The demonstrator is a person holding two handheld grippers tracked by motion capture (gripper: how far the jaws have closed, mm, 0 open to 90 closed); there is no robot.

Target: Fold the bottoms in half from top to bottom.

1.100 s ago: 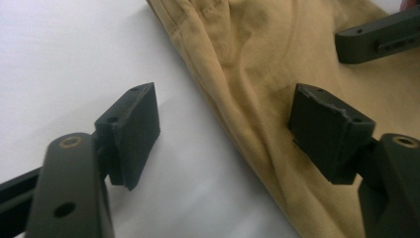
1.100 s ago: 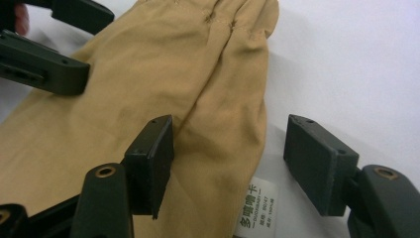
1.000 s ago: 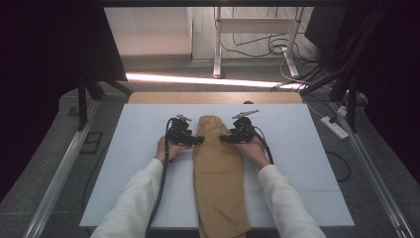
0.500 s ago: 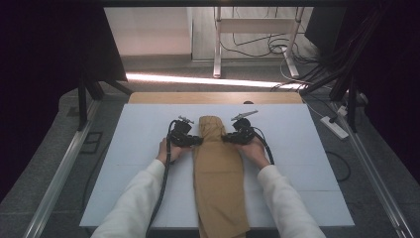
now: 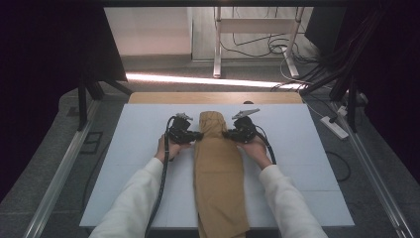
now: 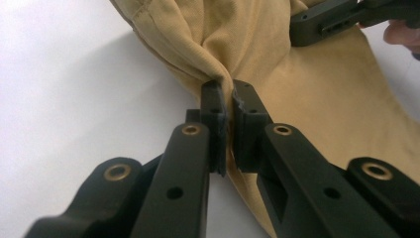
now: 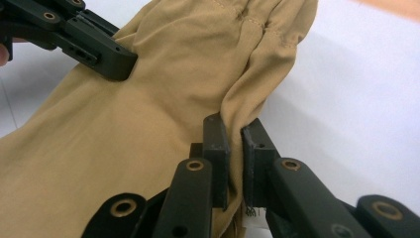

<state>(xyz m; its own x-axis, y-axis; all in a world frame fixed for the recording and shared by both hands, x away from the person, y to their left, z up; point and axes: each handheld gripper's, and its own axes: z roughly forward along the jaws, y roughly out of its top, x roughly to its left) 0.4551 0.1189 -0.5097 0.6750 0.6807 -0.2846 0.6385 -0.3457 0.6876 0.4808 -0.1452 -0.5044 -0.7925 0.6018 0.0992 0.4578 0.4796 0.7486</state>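
Long tan cotton garment (image 5: 219, 178), folded narrow, lies lengthwise down the middle of the white desk (image 5: 307, 163), near end hanging over the edge by the person. Left gripper (image 5: 198, 135) at the cloth's left edge near the far end: fingers (image 6: 214, 106) have just been closing and are pinched on a fold of the tan fabric, w/ cloth bunched up above them. Right gripper (image 5: 225, 134) opposite, at the right edge: fingers (image 7: 216, 144) also just been closing, clamped on the fabric edge; small white label (image 7: 255, 218) peeks below them. Both grippers level w/ each other, garment between. White sleeves (image 5: 133, 198) come in from the bottom.
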